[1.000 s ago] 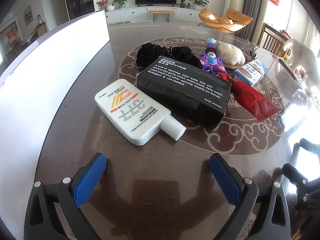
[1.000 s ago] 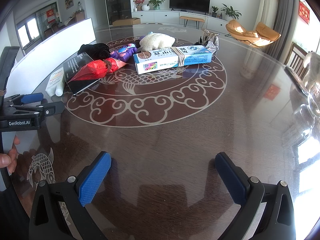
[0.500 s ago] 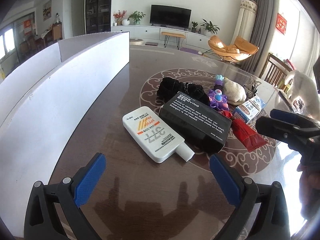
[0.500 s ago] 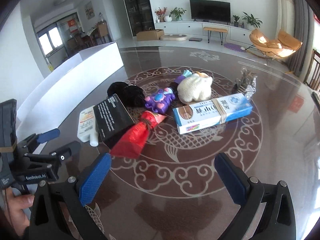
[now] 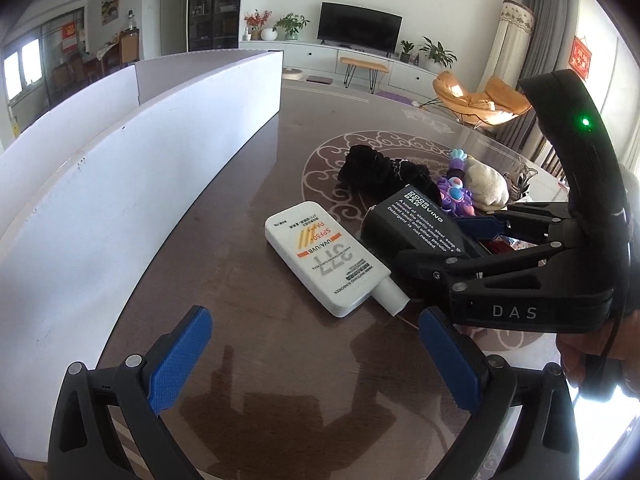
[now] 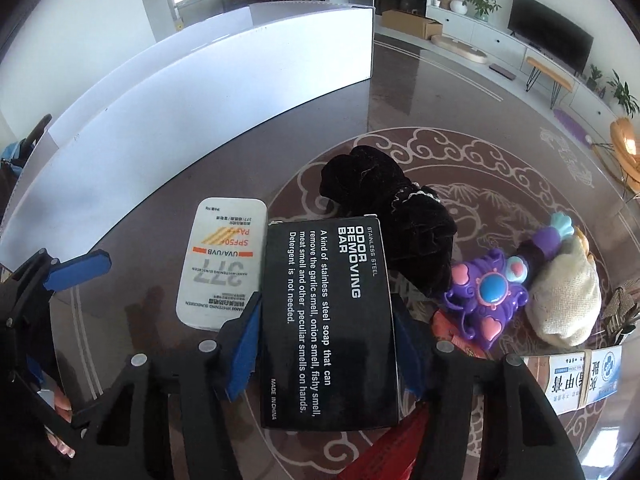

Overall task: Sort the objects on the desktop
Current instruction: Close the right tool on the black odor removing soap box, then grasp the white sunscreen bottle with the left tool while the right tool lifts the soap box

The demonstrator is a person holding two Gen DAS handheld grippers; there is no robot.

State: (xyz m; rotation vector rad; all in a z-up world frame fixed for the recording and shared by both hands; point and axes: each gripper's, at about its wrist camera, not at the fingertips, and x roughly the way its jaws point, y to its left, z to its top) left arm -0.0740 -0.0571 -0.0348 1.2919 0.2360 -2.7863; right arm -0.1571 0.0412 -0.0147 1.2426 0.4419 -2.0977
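the right gripper [image 6: 326, 346] is being swung across from the open tabletop toward the pile, and it is now being placed astride the black odor removing bar box [image 6: 328, 320]. its jaws, held wide a second ago, are being closed with the box between the blue pads. in the left wrist view, the right gripper [image 5: 460, 240] is now being seen over the box [image 5: 416, 228], hiding the red packet.
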